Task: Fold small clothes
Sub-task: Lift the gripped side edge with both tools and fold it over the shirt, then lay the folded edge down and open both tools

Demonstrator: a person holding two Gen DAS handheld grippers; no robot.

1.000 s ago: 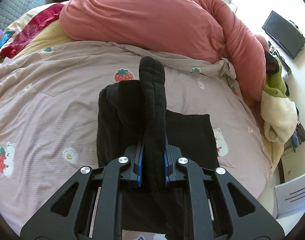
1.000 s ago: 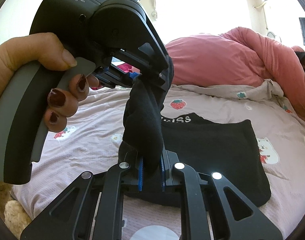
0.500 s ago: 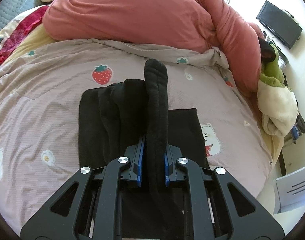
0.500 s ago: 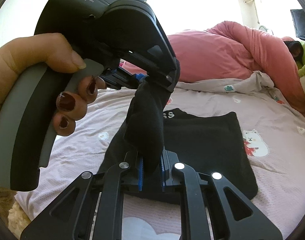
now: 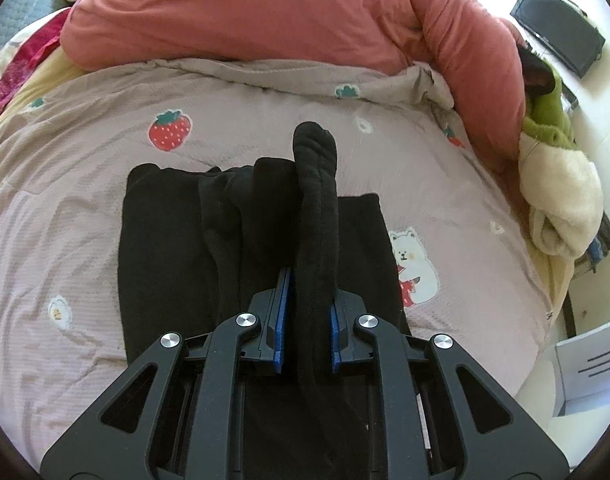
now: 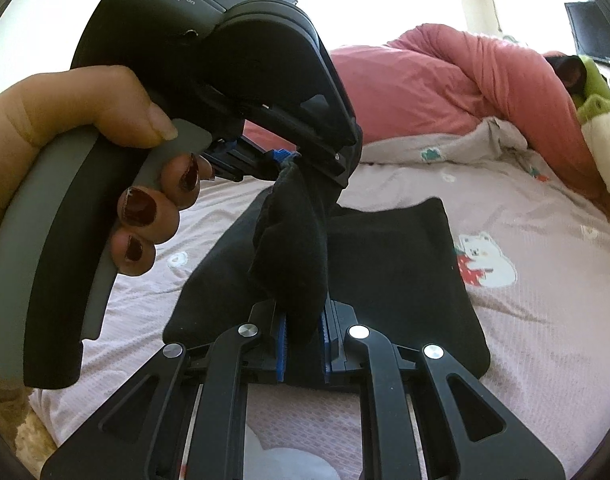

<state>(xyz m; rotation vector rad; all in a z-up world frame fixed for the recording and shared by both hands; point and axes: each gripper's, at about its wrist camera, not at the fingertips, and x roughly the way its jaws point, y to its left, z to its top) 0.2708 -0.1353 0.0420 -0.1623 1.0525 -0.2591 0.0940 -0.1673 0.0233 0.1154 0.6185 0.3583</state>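
— What do the fingers hold?

— The left gripper [image 5: 306, 316] pinches a bunched edge of the soft black knit garment [image 5: 165, 248]; the right gripper [image 6: 303, 334] pinches another bunch of it.

— Where is the rest?

— Spread flat on the lilac strawberry-print bedsheet [image 5: 65, 184] — a rumpled salmon-pink duvet [image 5: 245, 12] behind; the person's left hand [image 6: 73, 120] grips its handle.

You lowered the black garment [image 5: 261, 248] toward the pink sheet [image 5: 65, 208], and more of it spread flat there.
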